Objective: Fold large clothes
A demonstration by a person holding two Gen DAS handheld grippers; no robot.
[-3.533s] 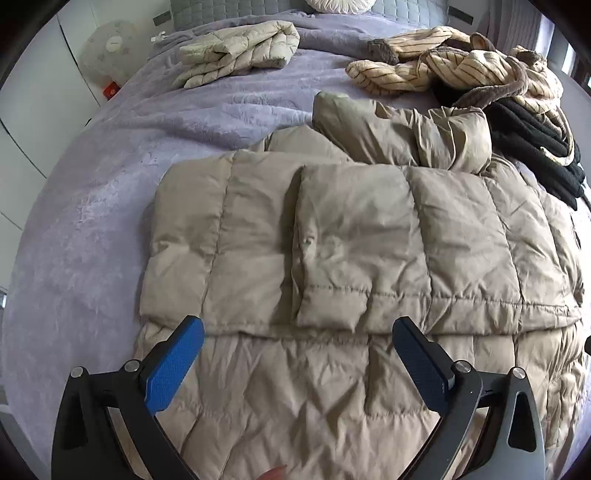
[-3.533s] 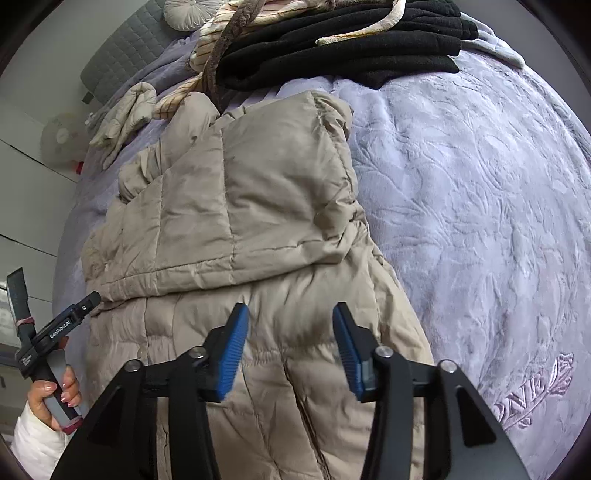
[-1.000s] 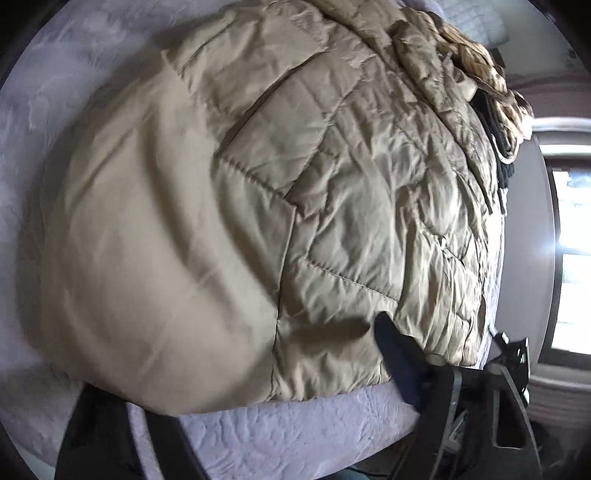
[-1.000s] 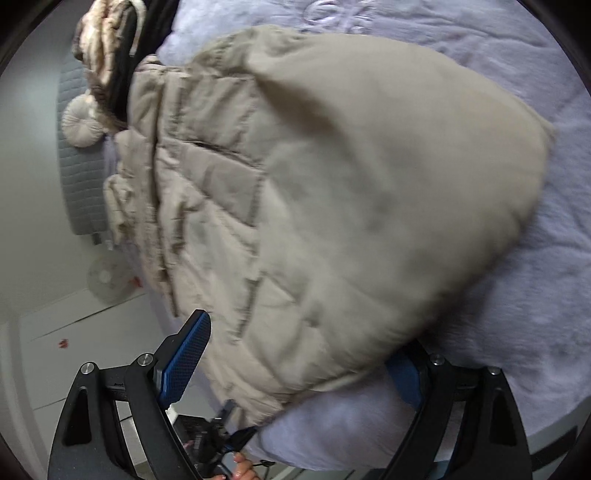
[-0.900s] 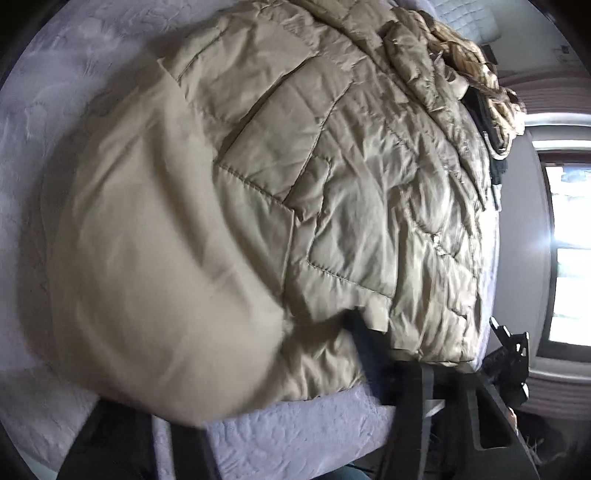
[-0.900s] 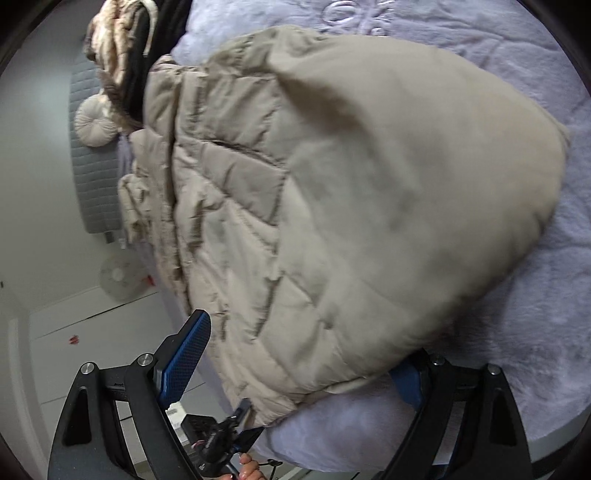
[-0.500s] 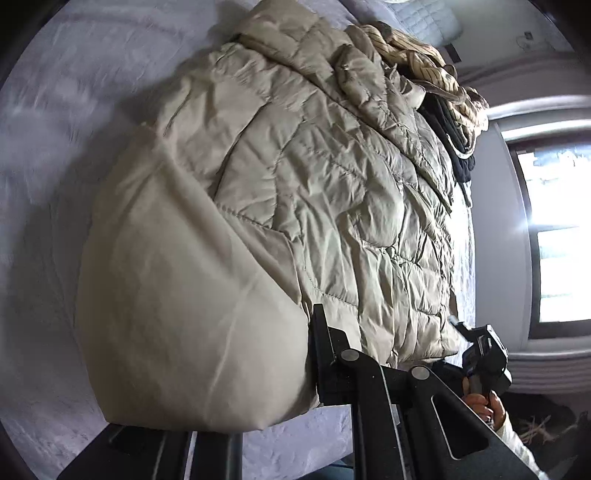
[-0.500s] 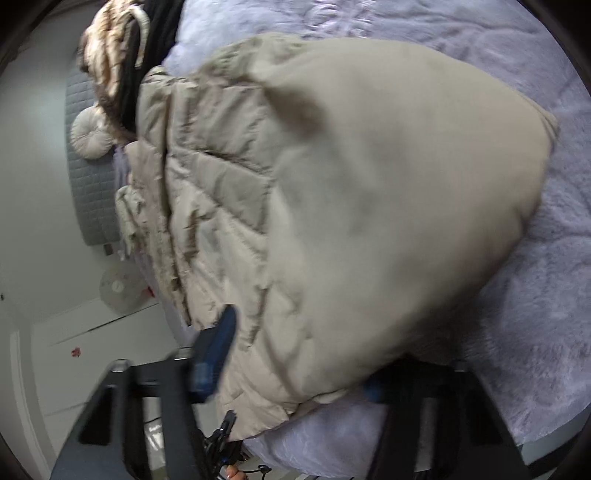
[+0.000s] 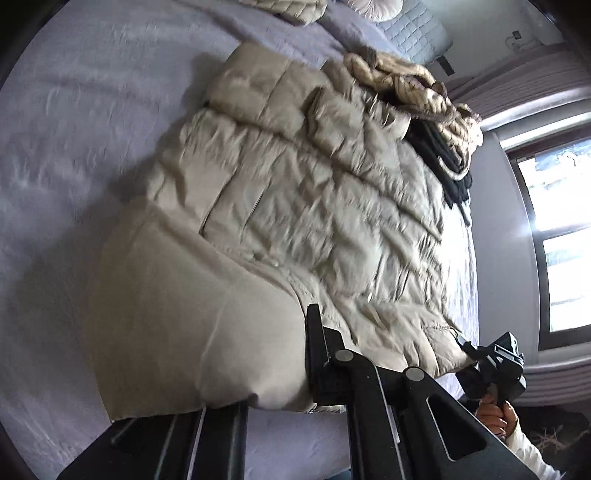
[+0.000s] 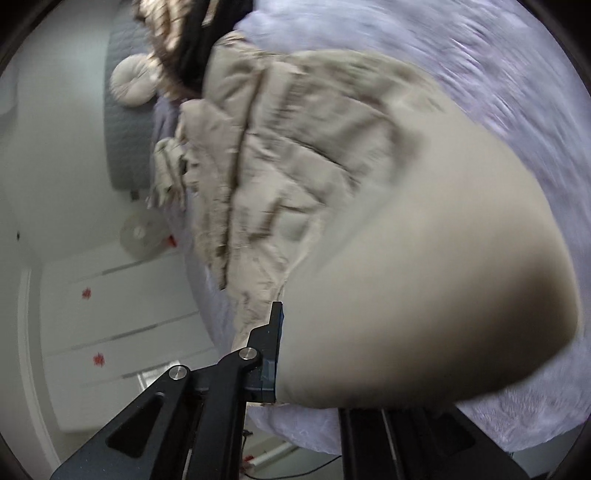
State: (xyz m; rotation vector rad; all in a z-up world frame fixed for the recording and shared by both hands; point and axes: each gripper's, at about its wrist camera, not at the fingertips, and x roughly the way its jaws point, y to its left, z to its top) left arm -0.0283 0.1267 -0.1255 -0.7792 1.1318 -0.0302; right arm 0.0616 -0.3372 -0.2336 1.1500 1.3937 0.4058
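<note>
Two corners of the hem of a beige quilted down coat (image 9: 295,206) are gripped, one by each tool. The left hand-held gripper (image 9: 258,391) is pinched on a smooth fold of the hem at the near edge of the lavender plush bed cover (image 9: 66,110); one black finger is seen pressed against the cloth, the other hidden under it. The right hand-held gripper (image 10: 306,380) is likewise clamped on the opposite hem corner, the smooth lining (image 10: 424,295) bulging close to the lens and blurred. The coat is spread lengthwise on the bed, its collar end lying toward the grey quilted headboard (image 9: 413,29); both sleeves appear already laid in over the body, giving a rough rectangle. Judged stage: sleeve folds done, hem pinched and raised off the cover, with the bottom-to-collar fold not yet made and any final halving and flattening left. Beyond the collar a striped cream knit garment (image 9: 413,85) lies on a black garment (image 9: 447,162), touching or just beside the coat. A second folded cream item (image 9: 291,7) is noted near the top edge.
</note>
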